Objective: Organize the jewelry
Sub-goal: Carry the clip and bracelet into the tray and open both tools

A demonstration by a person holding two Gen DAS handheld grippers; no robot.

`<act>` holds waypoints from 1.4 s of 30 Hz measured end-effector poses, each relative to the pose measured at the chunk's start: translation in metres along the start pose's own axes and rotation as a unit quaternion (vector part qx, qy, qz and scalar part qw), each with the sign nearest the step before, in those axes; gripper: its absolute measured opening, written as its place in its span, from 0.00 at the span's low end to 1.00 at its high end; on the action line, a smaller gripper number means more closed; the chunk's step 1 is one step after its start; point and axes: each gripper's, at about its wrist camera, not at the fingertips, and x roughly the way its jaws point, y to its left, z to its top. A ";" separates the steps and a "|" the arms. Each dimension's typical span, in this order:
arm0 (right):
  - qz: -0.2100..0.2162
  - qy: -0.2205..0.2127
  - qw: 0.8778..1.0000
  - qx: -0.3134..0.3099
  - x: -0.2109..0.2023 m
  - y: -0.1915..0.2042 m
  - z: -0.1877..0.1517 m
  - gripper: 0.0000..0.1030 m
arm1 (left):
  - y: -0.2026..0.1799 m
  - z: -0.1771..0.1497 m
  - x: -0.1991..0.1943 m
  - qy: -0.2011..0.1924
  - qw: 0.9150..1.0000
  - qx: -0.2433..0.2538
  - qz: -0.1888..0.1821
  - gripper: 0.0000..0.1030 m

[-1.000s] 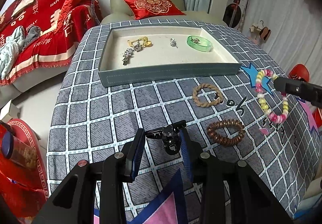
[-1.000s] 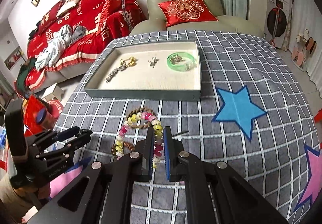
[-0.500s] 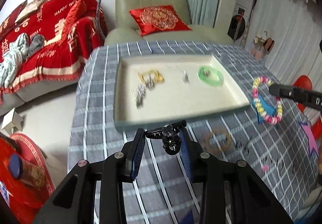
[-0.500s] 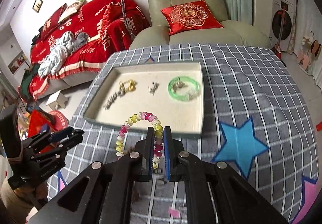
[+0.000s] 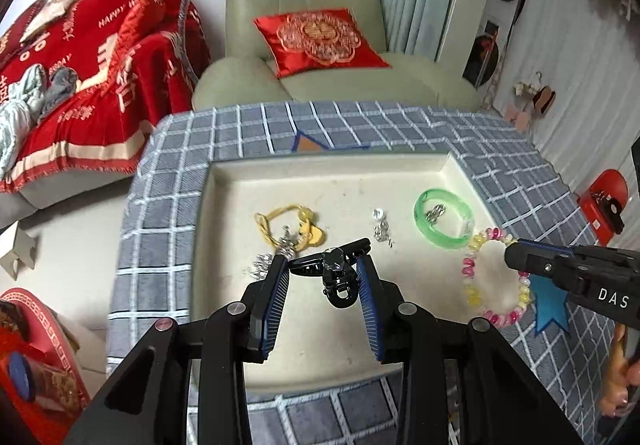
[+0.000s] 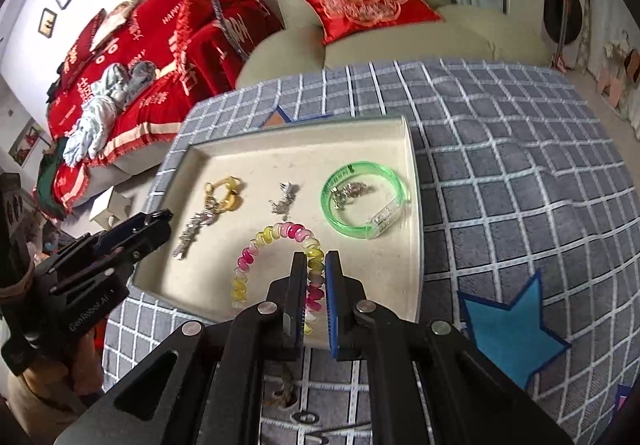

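My left gripper (image 5: pixel 323 273) pinches a black hair clip (image 5: pixel 336 275) between its blue-edged pads; the jaws stand partly apart, pressed on the clip's two ends. The clip is glossy black plastic with a small clear stone on top and a curved claw hanging below. It hangs over the near left part of the tray (image 5: pixel 224 165).

My right gripper (image 6: pixel 316 271) has its jaws nearly pressed together on a bead bracelet (image 6: pixel 272 241). The beads are glassy, pink, magenta, yellow and clear, strung in a loop that arcs out ahead of the fingertips and droops to the left. In the left wrist view the same loop hangs from the tip of the right gripper (image 5: pixel 516 255) over the tray's right side, near the right wall.

The tray is shallow, with a cream lining and grey walls, and sits on a grey cloth (image 6: pixel 500 165) with a white grid and blue stars. Inside it, a clear green bangle (image 6: pixel 366 201) lies at the far right with a small silver piece (image 6: pixel 352 191) inside its ring. Left of it lies a small silver charm (image 6: pixel 286 199). Further left there is a yellow cord piece with gold beads (image 6: pixel 224 195), touching a silver chain (image 6: pixel 196 227) that runs toward the near left.

On the cloth just below my right gripper I see a brown braided item (image 6: pixel 284 395), mostly hidden by the fingers.
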 end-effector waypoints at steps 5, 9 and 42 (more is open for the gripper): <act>-0.007 0.022 1.000 0.011 0.029 -0.008 0.000 0.09 | -0.006 -0.005 0.030 0.022 1.000 0.008 0.012 0.50; -0.014 0.033 0.999 0.018 0.047 -0.014 -0.001 0.09 | -0.004 -0.008 0.047 0.041 0.999 0.007 0.014 0.50; -0.011 -0.021 1.000 0.018 0.031 -0.007 0.016 0.65 | -0.008 -0.012 0.050 0.023 0.997 0.016 0.066 0.81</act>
